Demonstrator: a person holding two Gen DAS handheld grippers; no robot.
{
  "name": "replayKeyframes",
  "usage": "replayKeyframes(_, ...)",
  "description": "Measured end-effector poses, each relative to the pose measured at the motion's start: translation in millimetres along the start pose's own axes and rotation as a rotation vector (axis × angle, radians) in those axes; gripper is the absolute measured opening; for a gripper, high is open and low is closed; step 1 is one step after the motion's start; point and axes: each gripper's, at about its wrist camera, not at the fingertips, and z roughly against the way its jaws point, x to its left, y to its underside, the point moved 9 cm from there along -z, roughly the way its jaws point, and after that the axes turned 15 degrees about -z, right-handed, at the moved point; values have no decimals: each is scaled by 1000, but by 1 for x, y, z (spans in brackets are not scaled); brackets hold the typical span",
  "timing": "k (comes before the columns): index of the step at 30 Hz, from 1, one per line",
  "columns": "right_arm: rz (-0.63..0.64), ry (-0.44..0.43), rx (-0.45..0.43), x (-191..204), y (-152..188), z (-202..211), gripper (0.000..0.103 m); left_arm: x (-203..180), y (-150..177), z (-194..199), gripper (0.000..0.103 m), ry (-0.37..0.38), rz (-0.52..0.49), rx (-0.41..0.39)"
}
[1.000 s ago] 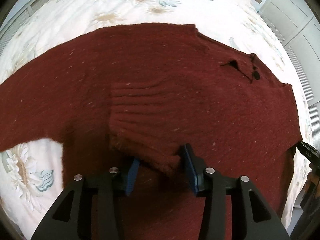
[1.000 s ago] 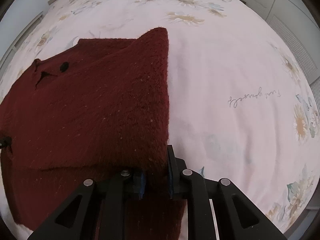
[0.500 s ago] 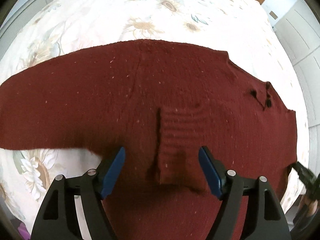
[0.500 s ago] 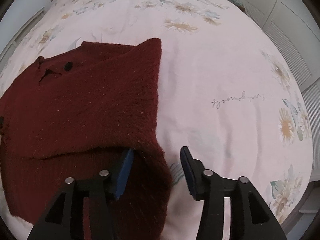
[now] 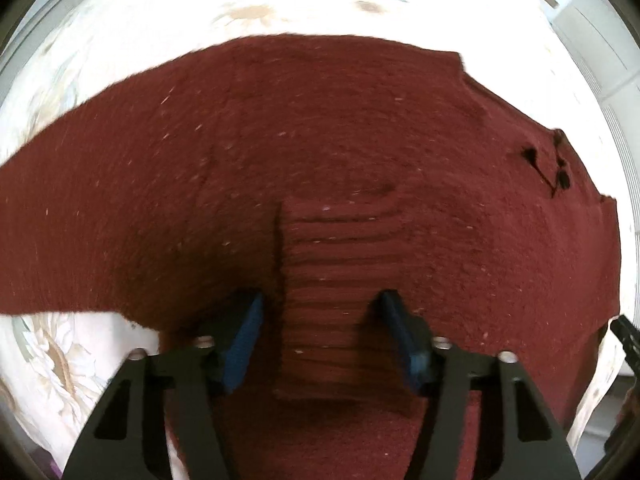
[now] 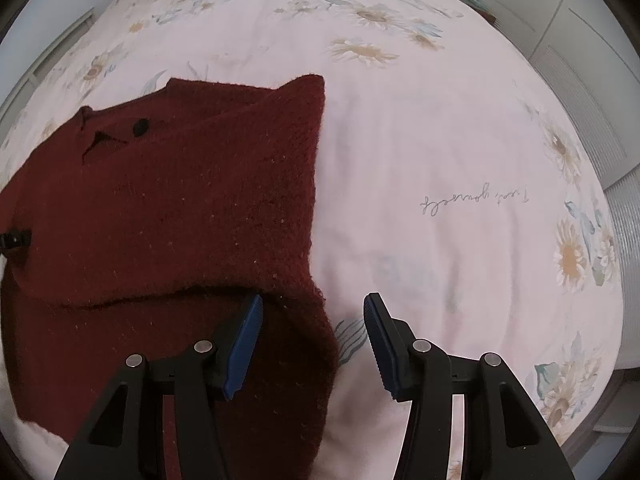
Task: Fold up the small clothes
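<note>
A dark red knitted sweater [image 5: 320,152] lies flat on the bed. One sleeve is folded across its body, and its ribbed cuff [image 5: 340,300] lies between the open jaws of my left gripper [image 5: 322,340], which holds nothing. The neckline with dark buttons [image 5: 560,176] is at the right. In the right wrist view the sweater [image 6: 180,208] fills the left half, its folded side edge running down to my right gripper [image 6: 312,344]. That gripper is open and empty, over the sweater's edge and the sheet.
The bed has a pale floral sheet [image 6: 460,140] with handwriting printed on it [image 6: 476,200]. White wardrobe doors [image 6: 580,32] stand beyond the bed at the right. The other gripper's tip [image 5: 628,340] shows at the right edge of the left wrist view.
Both grippers have let go of the sweater and opened wide. The folded sleeve cuff and the folded side now lie flat on the sweater. The left gripper has drawn back slightly.
</note>
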Motion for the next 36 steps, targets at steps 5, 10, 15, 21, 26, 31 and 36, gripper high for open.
replayKeyframes(5, -4, -5, -3, 1, 0, 4, 54, -18, -9, -1, 21, -28, -63, -13)
replayKeyframes(10, -25, -25, -14, -1, -8, 8, 54, -31, -18, 9, 13, -54, -104, -36)
replayKeyframes(15, -82, -94, -18, 3, -24, 13, 54, -42, -41, 36, 12, -58, -123, -111)
replayKeyframes(21, -149, -139, -43, 8, -54, 10, 69, -41, -66, 66, 12, -87, -132, -191)
replayKeyframes(26, -131, -139, -12, 21, -73, -15, 70, -26, -76, 66, 3, -126, -119, -215)
replayKeyframes(31, -122, -111, 18, 28, -73, -35, 70, -8, -60, 63, 3, -111, -114, -184)
replayKeyframes(36, -110, -113, 22, 30, -62, -36, 70, 6, -37, 45, 4, -39, -77, -92)
